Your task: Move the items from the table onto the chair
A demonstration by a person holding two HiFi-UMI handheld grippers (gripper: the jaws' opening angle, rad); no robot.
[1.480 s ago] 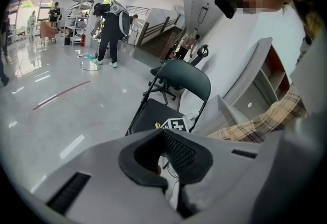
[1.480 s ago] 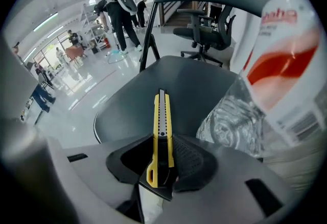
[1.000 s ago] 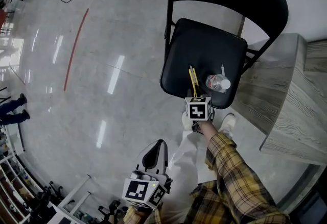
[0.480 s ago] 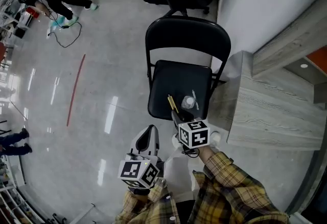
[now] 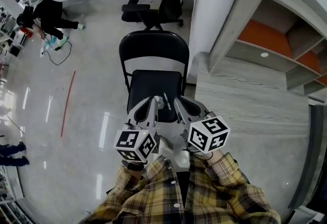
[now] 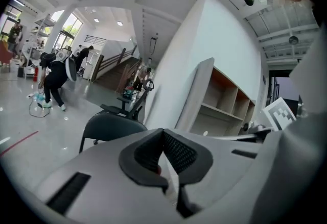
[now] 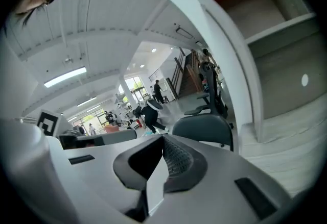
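Item: thin stick-like thing [image 5: 166, 101] on the chair [image 5: 145, 85] seat, just ahead, between both gripper tips.
Handling: likely light, stiff, apt to roll; best pinched mid-length.
Left gripper [image 5: 152, 100]: jaws together, empty.
Right gripper [image 5: 178, 100]: likewise closed, empty.
Table [image 5: 240, 100]: beside right gripper.

I see the black folding chair [image 5: 148, 82] on the glossy grey floor [image 5: 76, 126], just beside the grey wood-grain table [image 5: 245, 103]. One thin light item [image 5: 166, 101] lies on its seat, whose front is hidden from me. A red line [image 5: 68, 100] marks the floor.
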